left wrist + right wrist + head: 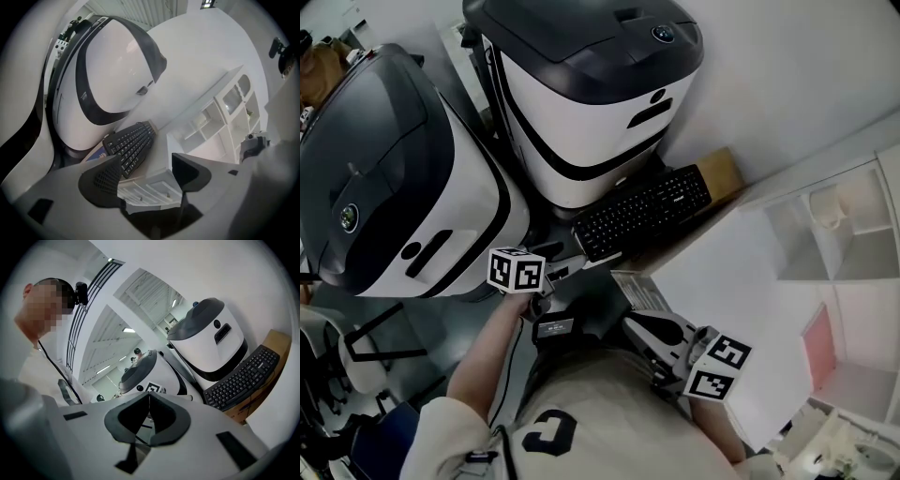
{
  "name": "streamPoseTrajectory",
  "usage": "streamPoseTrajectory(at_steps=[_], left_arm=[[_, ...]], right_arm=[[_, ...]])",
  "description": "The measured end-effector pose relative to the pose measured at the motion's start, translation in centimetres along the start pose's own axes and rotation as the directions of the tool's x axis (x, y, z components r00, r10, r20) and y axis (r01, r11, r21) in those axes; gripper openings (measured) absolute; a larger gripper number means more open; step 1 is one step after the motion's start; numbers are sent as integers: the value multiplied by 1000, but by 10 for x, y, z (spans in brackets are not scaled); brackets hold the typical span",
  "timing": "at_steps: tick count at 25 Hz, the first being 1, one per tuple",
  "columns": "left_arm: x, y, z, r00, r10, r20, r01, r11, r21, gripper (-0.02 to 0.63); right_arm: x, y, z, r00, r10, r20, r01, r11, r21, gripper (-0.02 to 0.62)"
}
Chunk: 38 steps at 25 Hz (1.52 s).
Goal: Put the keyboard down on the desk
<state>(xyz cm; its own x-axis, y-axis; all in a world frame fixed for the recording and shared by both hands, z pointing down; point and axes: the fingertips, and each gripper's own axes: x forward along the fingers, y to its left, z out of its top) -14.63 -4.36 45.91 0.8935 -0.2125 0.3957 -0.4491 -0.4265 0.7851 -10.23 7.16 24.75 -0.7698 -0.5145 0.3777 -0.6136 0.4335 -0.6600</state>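
Two hand-held grippers face a black keyboard (642, 214) that neither one holds. The keyboard lies flat, its far end over a brown board (724, 169) and its long back edge close to the base of a white-and-black machine (581, 112), just beside the corner of the white desk (722, 281). The left gripper (147, 169) has its jaws spread wide with nothing pressed between them; past them its view shows the desk's edge and the keyboard, well apart from the pads. The right gripper (149, 401) has its jaws together and empty, and the keyboard sits off to the side of its view. Judged from this layout, the keyboard is not yet on the white desktop, so the step in hand is the approach to a grasp; it cannot be ruled out that the board counts as the resting place. The next move calls for bringing the spread left jaws over one long edge of the keyboard and closing there. Legible writing is absent: the marker cube (517, 272) bears only square patterns, and the keyboard's small white logo and the machine's round badge (347, 217) are too small to read.
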Motion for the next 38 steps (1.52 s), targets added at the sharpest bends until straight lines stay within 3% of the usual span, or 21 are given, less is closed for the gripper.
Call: streamPoseTrajectory(at_steps=[10, 20, 24, 32, 35, 38], left_arm=[[36, 35, 4, 996, 79, 44, -74, 992, -98, 331], [75, 83, -7, 994, 106, 5, -103, 975, -195, 341], [92, 88, -9, 998, 49, 39, -37, 962, -269, 347], [117, 97, -5, 986, -43, 160, 107, 903, -416, 348], [123, 105, -7, 985, -32, 169, 105, 890, -444, 347], [122, 111, -10, 984, -24, 176, 103, 885, -454, 301]], right_arm=[[0, -20, -7, 987, 82, -137, -79, 997, 25, 23], [-2, -36, -21, 981, 45, -190, -36, 998, 50, 23], [-3, -37, -28, 979, 33, -199, -20, 998, 67, 23], [-12, -44, -44, 980, -16, -199, 40, 992, 117, 23], [-17, -46, -48, 979, -39, -200, 64, 991, 119, 23], [-22, -48, -50, 979, -56, -194, 82, 988, 127, 23]])
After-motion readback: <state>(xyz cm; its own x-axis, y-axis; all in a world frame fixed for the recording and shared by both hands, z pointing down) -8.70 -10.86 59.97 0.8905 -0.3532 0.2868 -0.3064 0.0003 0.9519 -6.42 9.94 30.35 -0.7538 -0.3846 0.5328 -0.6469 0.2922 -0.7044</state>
